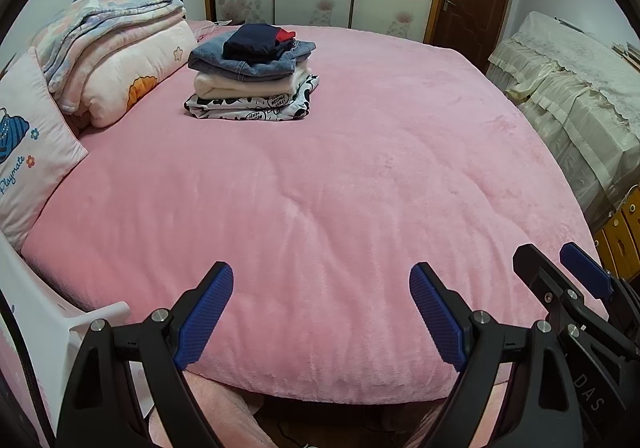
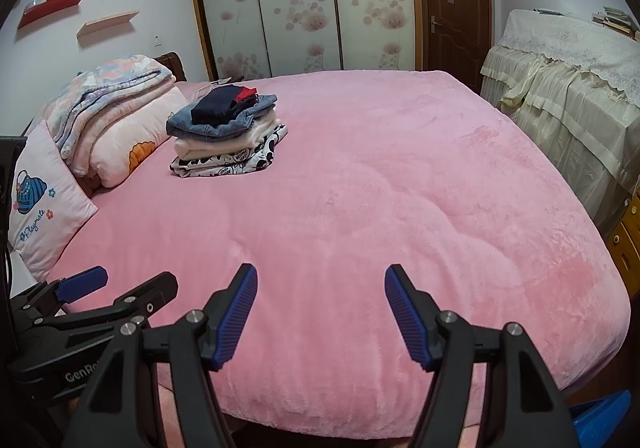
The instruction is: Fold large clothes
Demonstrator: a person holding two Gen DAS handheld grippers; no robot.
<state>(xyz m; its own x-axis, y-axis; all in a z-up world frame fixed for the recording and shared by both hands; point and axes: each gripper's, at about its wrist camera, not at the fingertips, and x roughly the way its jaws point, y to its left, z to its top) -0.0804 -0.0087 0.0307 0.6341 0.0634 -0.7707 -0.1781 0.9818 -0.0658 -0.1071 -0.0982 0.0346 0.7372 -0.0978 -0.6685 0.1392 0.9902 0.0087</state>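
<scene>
The bed [image 1: 360,168] wears a pink fleece cover, plush and matt, with a soft rippled nap. In the stack of folded clothes [image 1: 252,76], faded blue denim lies over fluffy cream knit, above smooth printed black-and-white cloth, and a dark navy cloth piece tops it. The folded quilts [image 1: 116,48] look soft and brushed. The left hand-held gripper [image 1: 320,312] and right hand-held gripper [image 2: 320,312] are matt black plastic with bright metal screw heads; their pads [image 1: 208,316] are blue, finely dimpled rubber-like material. The door [image 2: 456,8] is brown wood, slightly glossy
</scene>
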